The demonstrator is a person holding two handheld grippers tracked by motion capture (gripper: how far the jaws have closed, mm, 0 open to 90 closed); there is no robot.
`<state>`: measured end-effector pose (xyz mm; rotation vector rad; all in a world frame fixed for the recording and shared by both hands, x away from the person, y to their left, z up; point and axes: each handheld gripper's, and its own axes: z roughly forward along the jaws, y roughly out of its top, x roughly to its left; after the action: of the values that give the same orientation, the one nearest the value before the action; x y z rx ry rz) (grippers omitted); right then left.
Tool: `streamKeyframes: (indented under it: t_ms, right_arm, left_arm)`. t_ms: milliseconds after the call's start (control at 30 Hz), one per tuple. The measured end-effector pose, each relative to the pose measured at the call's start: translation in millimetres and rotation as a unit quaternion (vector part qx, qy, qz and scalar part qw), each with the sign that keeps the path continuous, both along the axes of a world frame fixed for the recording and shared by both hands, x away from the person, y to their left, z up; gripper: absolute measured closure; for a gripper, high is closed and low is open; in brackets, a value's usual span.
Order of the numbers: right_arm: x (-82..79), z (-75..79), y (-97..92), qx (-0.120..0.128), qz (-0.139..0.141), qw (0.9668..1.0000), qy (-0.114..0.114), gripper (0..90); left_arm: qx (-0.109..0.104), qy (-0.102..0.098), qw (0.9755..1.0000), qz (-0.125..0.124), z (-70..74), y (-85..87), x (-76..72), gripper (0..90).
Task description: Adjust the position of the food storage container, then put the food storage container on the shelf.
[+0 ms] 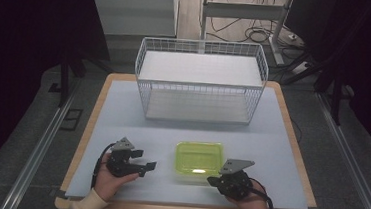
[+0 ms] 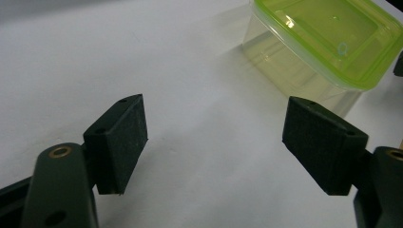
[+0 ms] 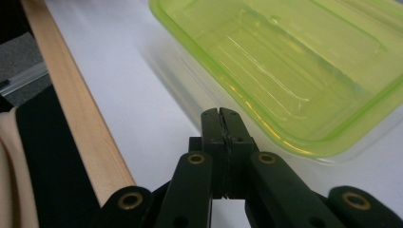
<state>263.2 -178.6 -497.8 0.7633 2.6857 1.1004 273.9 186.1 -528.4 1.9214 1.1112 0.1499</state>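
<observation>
A clear plastic box with a lime-green lid [image 1: 198,158] lies on the white table top near the front edge. My left gripper [image 1: 147,166] rests to the left of it, open, its pads apart with nothing between them. In the left gripper view the box [image 2: 328,45] sits ahead at upper right, beyond the right pad [image 2: 323,142]. My right gripper [image 1: 213,180] sits at the box's front right corner, shut and holding nothing. In the right gripper view its fingertips [image 3: 221,118] meet just short of the lid's rim [image 3: 266,85].
A white wire basket [image 1: 200,80] stands at the back of the table. The table's wooden edge [image 3: 81,109] runs close beside the right gripper. Cables and table legs lie on the floor behind. Metal rails flank the table.
</observation>
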Motion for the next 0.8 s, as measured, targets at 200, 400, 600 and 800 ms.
streamKeyframes:
  t_ms: [200, 400, 600, 800]
  right_arm:
    - [-3.8, 9.3, -5.8, 0.014, -0.002, 0.9998, -0.011, 89.8]
    - [-2.6, 13.0, -12.6, 0.027, -0.01, 0.9995, -0.013, 89.8]
    - [-1.7, 23.8, -21.3, 0.041, -0.018, 0.9988, -0.017, 89.8]
    - [8.7, 35.2, -35.4, 0.06, -0.044, 0.9971, -0.017, 89.8]
  left_arm:
    - [-0.012, 0.003, 0.9999, 0.001, 2.2, -0.4, -0.9, 22.1]
    - [-0.012, 0.003, 0.9999, 0.003, 3.4, -0.2, -1.3, 22.0]
    - [-0.018, 0.008, 0.9996, 0.018, 14.4, 0.8, 0.0, 23.1]
    - [-0.027, 0.013, 0.9992, 0.026, 27.4, 1.6, 2.8, 23.6]
